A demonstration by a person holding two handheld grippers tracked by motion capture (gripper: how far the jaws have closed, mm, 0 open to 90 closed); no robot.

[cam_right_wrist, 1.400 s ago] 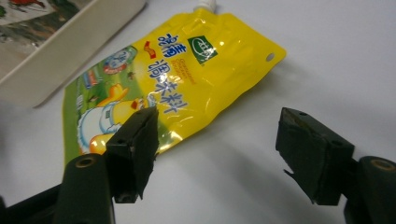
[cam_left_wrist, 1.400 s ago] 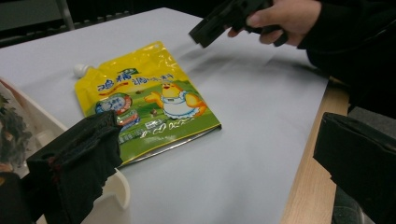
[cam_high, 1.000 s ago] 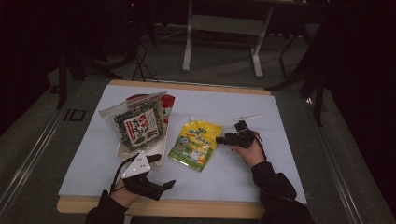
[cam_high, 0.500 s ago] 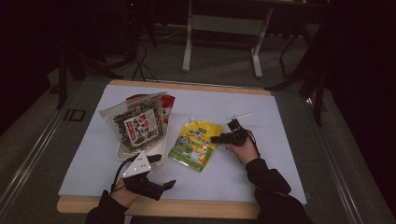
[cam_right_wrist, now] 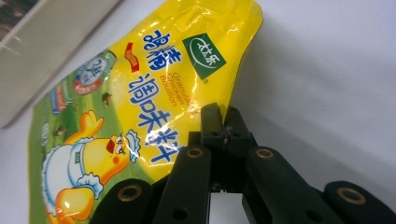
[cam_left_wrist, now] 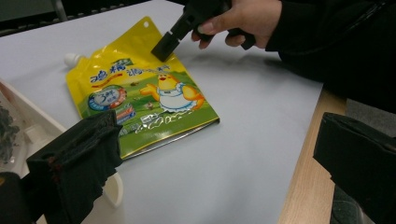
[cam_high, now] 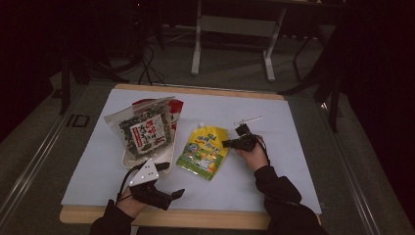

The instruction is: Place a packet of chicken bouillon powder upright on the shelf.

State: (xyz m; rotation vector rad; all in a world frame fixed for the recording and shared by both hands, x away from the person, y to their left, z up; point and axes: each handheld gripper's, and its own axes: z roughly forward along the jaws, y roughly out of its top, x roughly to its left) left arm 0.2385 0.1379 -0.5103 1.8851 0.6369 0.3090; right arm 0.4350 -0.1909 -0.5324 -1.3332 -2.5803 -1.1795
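1. Now the right gripper (cam_high: 229, 143) has just been closing, its jaws pinching the edge of the yellow chicken bouillon pouch (cam_high: 203, 152).
2. That pouch lies flat on the white table (cam_high: 274, 161), beside the seaweed bag (cam_high: 142, 132).
3. Nearby, the left gripper (cam_high: 171, 197) rests spread wide and empty at the table's near edge.

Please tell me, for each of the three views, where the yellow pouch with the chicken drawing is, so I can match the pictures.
High view: the yellow pouch lies mid-table, right of the tray.
Left gripper view: it lies upper left of centre, with the right tool at its far edge.
Right gripper view: it covers the left and centre.
Shared landmark: the chicken drawing.
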